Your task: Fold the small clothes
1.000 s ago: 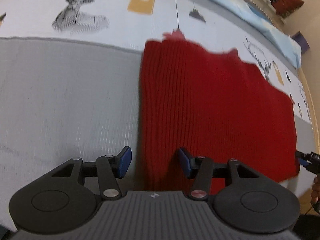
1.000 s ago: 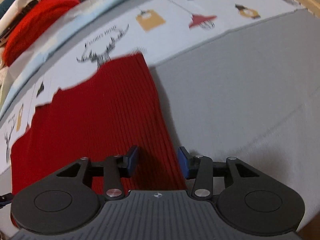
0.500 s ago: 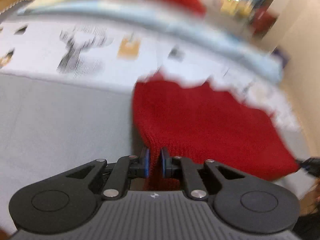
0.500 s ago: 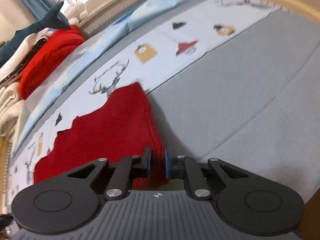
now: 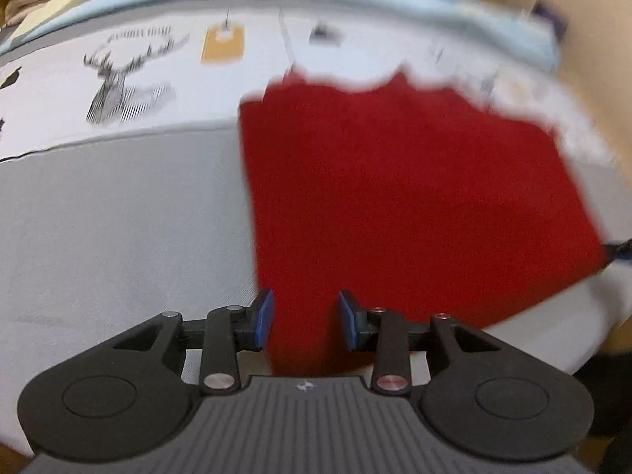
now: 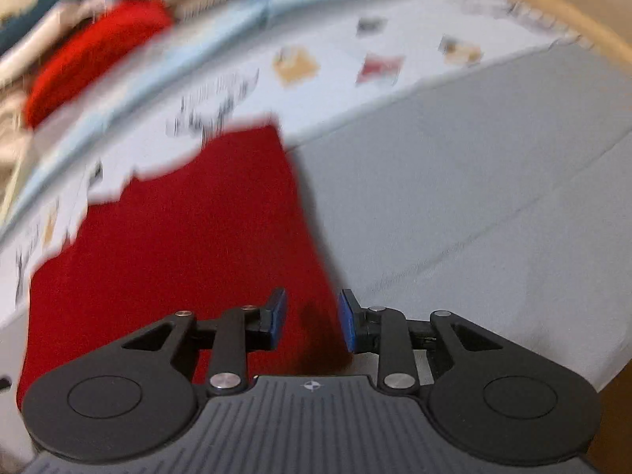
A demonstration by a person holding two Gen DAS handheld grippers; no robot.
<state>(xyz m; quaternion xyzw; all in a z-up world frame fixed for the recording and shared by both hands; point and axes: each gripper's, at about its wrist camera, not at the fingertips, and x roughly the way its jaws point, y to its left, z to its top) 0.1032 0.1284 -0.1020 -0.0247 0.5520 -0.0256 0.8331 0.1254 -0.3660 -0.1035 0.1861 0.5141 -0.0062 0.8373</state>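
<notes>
Grippers, left [image 5: 304, 320] and right [image 6: 312, 318], hover with jaws released over the red knit's [image 5: 395, 205] near corners.

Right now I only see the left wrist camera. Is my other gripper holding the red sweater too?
Observer: No. The right gripper is open, with its pads either side of the red sweater's near right corner, not pinching it.
Operator: Is there anything red besides my sweater?
Observer: Yes. The right view shows a second red knit bundle in the pile at the far left, beyond the light blue sheet.
Operator: What's next to my sweater on that side?
Observer: Plain grey bedcover, with a long crease line across it.
Operator: Can you see my left gripper?
Observer: Only in its own view: the left gripper is open too, over the near left corner.
</notes>
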